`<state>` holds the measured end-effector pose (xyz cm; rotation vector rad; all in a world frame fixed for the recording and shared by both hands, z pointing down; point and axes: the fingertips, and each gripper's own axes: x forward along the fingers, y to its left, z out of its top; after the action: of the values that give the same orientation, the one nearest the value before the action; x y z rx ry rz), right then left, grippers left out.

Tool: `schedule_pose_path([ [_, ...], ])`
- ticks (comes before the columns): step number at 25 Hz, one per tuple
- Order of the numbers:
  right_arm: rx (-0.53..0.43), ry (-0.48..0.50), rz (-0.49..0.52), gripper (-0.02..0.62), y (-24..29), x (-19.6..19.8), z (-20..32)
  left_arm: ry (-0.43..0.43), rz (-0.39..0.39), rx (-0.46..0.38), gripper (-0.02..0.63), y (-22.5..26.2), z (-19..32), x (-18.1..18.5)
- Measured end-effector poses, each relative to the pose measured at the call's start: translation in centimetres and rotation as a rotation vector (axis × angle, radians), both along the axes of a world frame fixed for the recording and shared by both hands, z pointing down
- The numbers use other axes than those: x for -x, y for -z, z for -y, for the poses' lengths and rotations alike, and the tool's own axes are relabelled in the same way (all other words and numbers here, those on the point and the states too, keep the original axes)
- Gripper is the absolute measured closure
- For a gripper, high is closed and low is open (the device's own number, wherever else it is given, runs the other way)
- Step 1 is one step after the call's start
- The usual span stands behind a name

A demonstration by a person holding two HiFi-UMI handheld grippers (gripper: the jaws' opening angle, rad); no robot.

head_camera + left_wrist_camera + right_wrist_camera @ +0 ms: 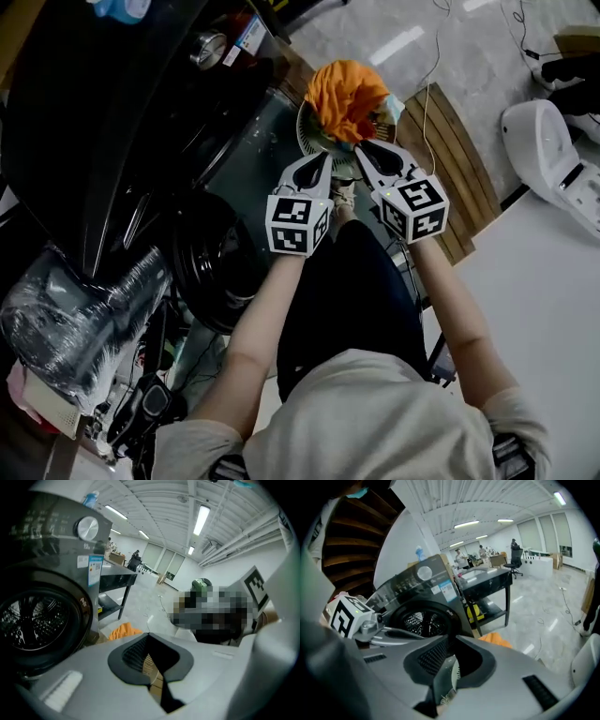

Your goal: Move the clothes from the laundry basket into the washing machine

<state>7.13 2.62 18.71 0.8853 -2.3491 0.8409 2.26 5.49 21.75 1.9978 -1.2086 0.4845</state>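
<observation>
Right, left gripper point(325, 157) and right gripper point(360, 150) hover pressed together and empty at the near rim of the laundry basket point(305, 131), orange clothes point(347, 94) heaped inside. Looks like the reach; next call: spread the jaws, pinch cloth, swing it to the washing machine point(141, 122).

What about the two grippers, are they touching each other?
Apart. The head view shows a clear gap running between the left gripper and the right gripper, from their tips back to their marker cubes.
</observation>
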Motion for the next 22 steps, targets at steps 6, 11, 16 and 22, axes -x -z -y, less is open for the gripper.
schedule_pose_path([
  [6, 0.091, -0.090, -0.046, 0.582, -13.4, 0.3, 1.7, -0.009, 0.010, 0.066, 0.597, -10.3, 0.2, 1.6],
  [11, 0.155, -0.110, -0.087, 0.450, -25.1, 1.2, 3.0, -0.031, 0.033, 0.059, 0.597, -17.6, 1.2, 2.1],
  [16, 0.208, -0.188, -0.142, 0.449, -35.3, 1.2, 4.7, -0.017, 0.020, 0.078, 0.597, -23.1, 1.6, 2.4],
  [22, 0.199, -0.188, -0.215, 0.464, -41.6, 1.0, 7.9, -0.004, 0.043, 0.067, 0.597, -26.0, 2.8, 2.7],
])
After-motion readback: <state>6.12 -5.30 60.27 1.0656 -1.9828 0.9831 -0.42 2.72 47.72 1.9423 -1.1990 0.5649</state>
